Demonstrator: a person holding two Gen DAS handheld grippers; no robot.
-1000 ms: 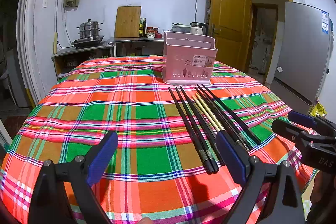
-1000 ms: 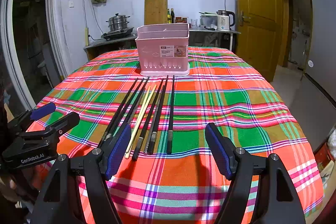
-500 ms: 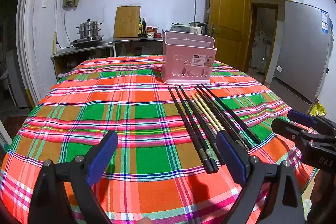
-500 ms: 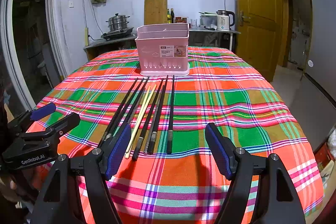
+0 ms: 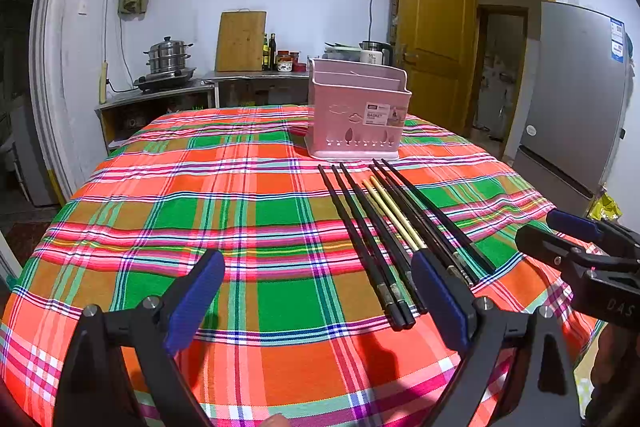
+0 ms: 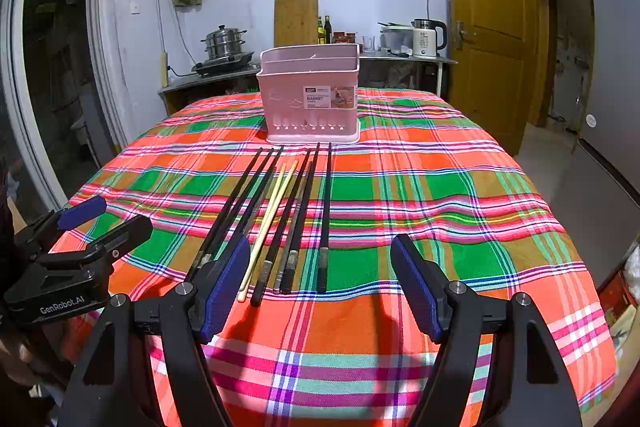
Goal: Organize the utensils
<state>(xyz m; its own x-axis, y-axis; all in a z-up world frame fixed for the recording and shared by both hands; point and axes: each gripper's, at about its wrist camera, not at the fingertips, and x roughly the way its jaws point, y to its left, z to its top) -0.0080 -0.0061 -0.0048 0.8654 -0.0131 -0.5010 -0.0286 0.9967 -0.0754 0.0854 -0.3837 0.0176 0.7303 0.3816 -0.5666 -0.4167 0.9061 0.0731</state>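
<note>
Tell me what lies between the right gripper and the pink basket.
In the right wrist view, chopsticks lie in a row on the plaid tablecloth between the open right gripper and the pink basket.

Pink basket [image 6: 310,95], black chopsticks [image 6: 325,211] — plaid tablecloth [image 6: 440,195]

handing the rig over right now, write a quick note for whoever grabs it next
Left gripper: open, holding nothing, low over the near edge of the table, left of the chopsticks.
Right gripper: open, holding nothing, over the near ends of the chopsticks.
Chopsticks: black ones and a pale pair lie side by side on the plaid tablecloth, pointing toward the pink utensil basket.
Done: nothing has gone into the basket as far as the views show.
Left: pick up the chopsticks and place them in the basket.
</note>
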